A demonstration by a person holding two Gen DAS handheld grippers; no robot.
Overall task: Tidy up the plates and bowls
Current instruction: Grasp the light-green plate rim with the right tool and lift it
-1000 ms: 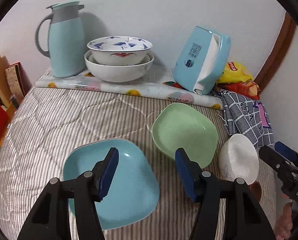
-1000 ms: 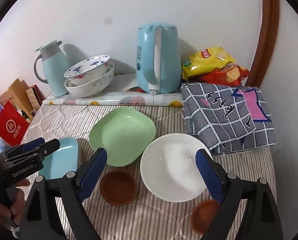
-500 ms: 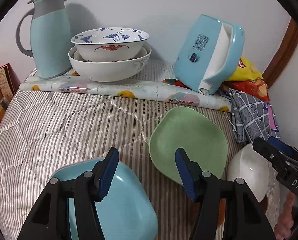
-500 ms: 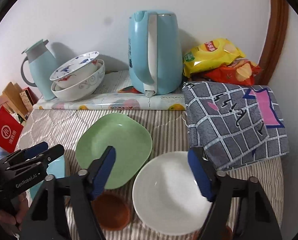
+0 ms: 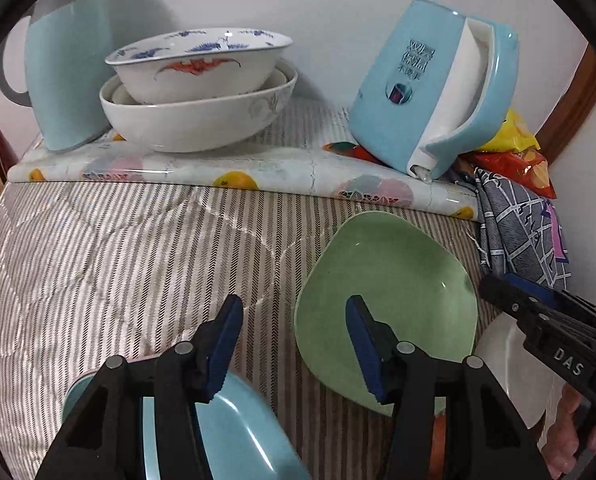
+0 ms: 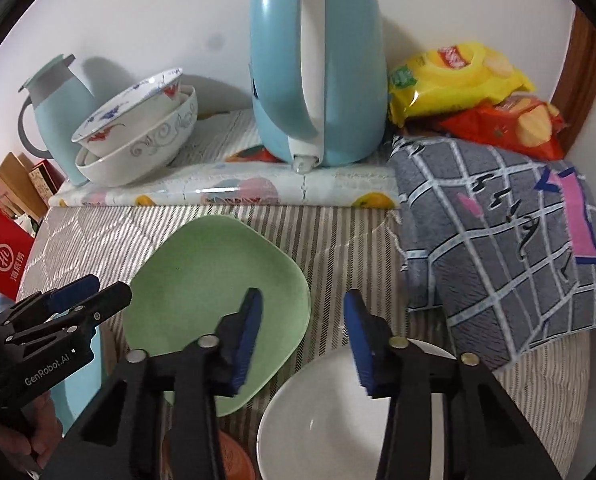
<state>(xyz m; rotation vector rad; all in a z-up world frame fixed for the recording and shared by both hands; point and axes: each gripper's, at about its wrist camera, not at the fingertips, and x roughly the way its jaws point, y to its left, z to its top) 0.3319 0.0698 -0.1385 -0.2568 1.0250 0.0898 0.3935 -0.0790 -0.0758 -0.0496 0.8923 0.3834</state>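
A green square plate lies on the striped cloth. A light blue plate lies under my open, empty left gripper, whose right finger hangs over the green plate's near edge. A white bowl sits under my open, empty right gripper, which hovers between the green plate and the bowl. A small brown dish peeks out at the bottom. Two stacked bowls stand at the back.
A light blue kettle and a thermos jug stand on the raised patterned shelf. A grey checked cloth and snack bags lie at the right. Red boxes are at the left edge.
Both grippers have moved forward towards the shelf; the plates and bowl have slid down the views. The right gripper's jaws have narrowed somewhat. Nothing was grasped.
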